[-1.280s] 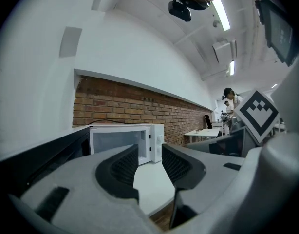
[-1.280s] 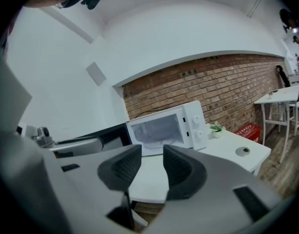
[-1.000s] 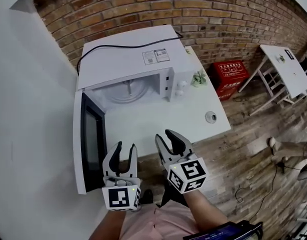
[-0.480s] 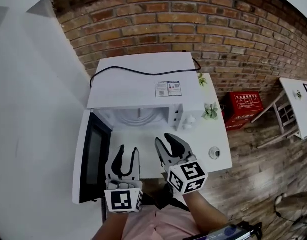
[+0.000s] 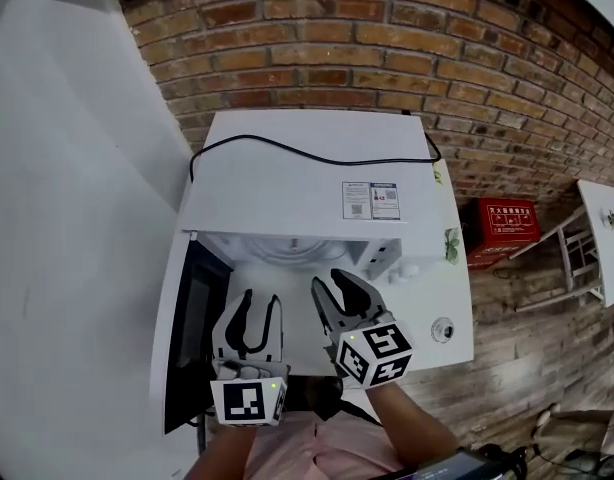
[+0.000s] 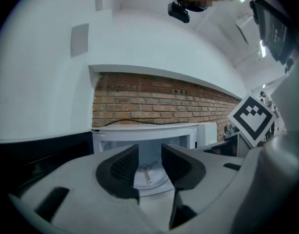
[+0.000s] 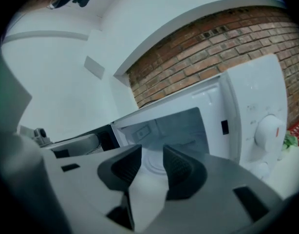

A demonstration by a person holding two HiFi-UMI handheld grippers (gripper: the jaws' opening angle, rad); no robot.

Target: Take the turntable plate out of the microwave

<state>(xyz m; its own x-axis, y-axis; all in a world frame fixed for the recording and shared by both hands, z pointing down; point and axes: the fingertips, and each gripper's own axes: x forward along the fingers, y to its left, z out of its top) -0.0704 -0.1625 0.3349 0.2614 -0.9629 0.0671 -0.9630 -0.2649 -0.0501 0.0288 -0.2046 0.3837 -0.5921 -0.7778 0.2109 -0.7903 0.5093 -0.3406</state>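
Turntable plate [image 5: 275, 252] sits flat on the floor of the microwave [image 5: 307, 183] cavity, not yet touched.

Door [image 5: 192, 333] hangs wide to the left.

Change: over the last second both grippers closed in on the cavity mouth, which was well apart from them before. Reach is nearly done; the grasp is next, likely at the plate's near rim.

Left gripper [image 5: 255, 304]: fingers apart, empty, plate framed between them.

Right gripper [image 5: 335, 288]: fingers apart, just eased a touch wider, nothing between.

Count: one plate, one microwave, one door, two grippers, two knobs [image 7: 269, 130], one black cable [image 5: 307, 154] across the top, one red box [image 5: 507, 230].
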